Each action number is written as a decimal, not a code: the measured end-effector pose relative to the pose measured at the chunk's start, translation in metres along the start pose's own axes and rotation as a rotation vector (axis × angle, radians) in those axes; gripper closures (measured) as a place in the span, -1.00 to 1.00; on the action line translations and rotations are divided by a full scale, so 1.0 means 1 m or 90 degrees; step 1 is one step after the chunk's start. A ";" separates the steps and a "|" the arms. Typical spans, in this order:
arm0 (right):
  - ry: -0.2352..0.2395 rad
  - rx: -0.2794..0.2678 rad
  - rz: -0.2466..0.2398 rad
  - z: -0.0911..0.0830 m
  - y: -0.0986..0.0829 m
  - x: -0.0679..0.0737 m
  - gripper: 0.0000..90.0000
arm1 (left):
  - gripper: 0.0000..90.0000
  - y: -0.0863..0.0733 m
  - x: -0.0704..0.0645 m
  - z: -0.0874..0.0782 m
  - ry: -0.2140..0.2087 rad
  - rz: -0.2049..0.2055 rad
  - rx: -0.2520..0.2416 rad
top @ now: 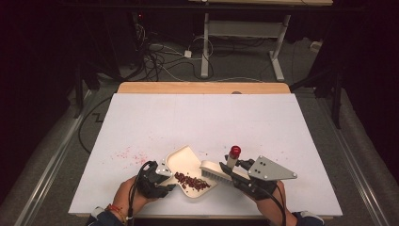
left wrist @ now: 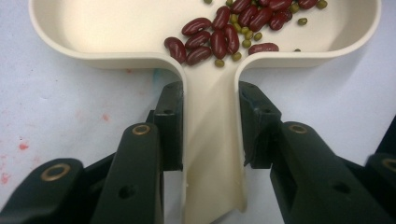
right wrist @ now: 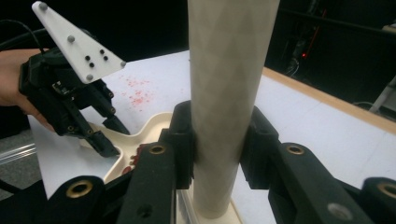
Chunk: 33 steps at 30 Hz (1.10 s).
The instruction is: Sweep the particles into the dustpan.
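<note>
Beans [top: 192, 181] are being swept into a dustpan [top: 186, 165] on the desk [top: 141, 122].

The dustpan's handle is squeezed by the left gripper [left wrist: 211, 140] jaws, and the brush [top: 216, 170] handle is clamped by the right gripper [right wrist: 215, 140]. The sweeping looks nearly done; next, the crumbs [top: 129, 154] left behind should be brushed in.

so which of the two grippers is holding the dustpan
The left gripper: its jaws clamp the cream plastic dustpan's handle. The right gripper grips the brush's pale round handle instead.
</note>
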State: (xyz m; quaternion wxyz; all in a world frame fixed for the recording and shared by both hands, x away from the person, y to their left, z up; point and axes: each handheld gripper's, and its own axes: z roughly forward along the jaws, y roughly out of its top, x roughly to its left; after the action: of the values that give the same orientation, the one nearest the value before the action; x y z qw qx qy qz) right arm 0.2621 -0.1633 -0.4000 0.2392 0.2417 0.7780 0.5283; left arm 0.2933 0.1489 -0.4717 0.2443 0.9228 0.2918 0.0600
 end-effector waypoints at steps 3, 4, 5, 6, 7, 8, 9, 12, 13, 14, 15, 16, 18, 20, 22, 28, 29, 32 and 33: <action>-0.005 -0.007 -0.004 -0.005 0.003 -0.006 0.56 | 0.41 -0.001 0.001 -0.001 -0.001 0.001 0.000; -0.007 -0.007 -0.003 -0.007 0.003 -0.009 0.56 | 0.41 -0.001 0.001 -0.001 -0.001 0.002 -0.001; -0.006 -0.011 -0.001 -0.010 0.003 -0.012 0.56 | 0.41 -0.002 0.001 -0.001 -0.001 0.002 -0.002; -0.005 -0.014 0.001 -0.013 0.003 -0.014 0.56 | 0.41 -0.002 0.001 -0.001 -0.001 0.002 -0.001; -0.011 -0.015 0.001 -0.015 0.003 -0.017 0.56 | 0.41 -0.003 0.002 -0.002 -0.002 0.002 0.000; -0.021 -0.013 0.000 -0.018 0.003 -0.019 0.56 | 0.41 -0.003 0.002 -0.002 -0.003 0.002 -0.001; -0.031 -0.014 -0.001 -0.019 0.002 -0.022 0.56 | 0.41 -0.003 0.003 -0.002 -0.005 0.001 -0.001; -0.052 -0.012 -0.004 -0.020 0.001 -0.028 0.56 | 0.41 -0.004 0.005 -0.002 -0.002 -0.004 -0.002; -0.055 -0.015 -0.004 -0.019 0.000 -0.030 0.56 | 0.41 -0.004 0.006 -0.002 -0.002 -0.007 -0.002; -0.058 -0.016 -0.002 -0.017 -0.001 -0.033 0.56 | 0.41 -0.005 0.008 -0.003 -0.002 -0.011 -0.004; -0.061 -0.019 0.007 -0.015 -0.001 -0.036 0.56 | 0.41 -0.005 0.009 -0.003 -0.003 -0.014 -0.004; -0.071 -0.017 0.010 -0.006 -0.001 -0.042 0.56 | 0.41 -0.006 0.011 -0.002 -0.005 -0.019 -0.004; -0.079 -0.017 0.009 -0.001 0.000 -0.044 0.56 | 0.41 -0.005 0.014 -0.001 -0.005 -0.025 -0.004; -0.099 -0.015 0.003 0.009 0.001 -0.049 0.56 | 0.41 -0.004 0.016 -0.001 -0.003 -0.027 -0.003; -0.114 -0.013 0.001 0.020 0.001 -0.053 0.56 | 0.41 -0.003 0.017 0.000 0.001 -0.029 -0.001; -0.124 0.011 -0.013 0.055 -0.001 -0.050 0.56 | 0.41 0.001 0.019 0.003 0.009 -0.028 0.001; -0.121 0.011 -0.012 0.058 0.000 -0.048 0.56 | 0.41 0.001 0.019 0.003 0.009 -0.028 0.001; -0.093 0.018 -0.016 0.063 0.004 -0.035 0.56 | 0.41 0.002 0.020 0.003 0.009 -0.030 0.001; -0.087 0.022 -0.024 0.063 0.005 -0.029 0.56 | 0.41 0.002 0.020 0.003 0.009 -0.030 0.001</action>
State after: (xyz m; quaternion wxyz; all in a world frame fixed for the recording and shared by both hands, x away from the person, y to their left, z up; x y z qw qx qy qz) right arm 0.3249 -0.1353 -0.4129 0.2974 0.2666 0.7732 0.4927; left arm 0.3112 0.1573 -0.4740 0.2428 0.9154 0.3153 0.0604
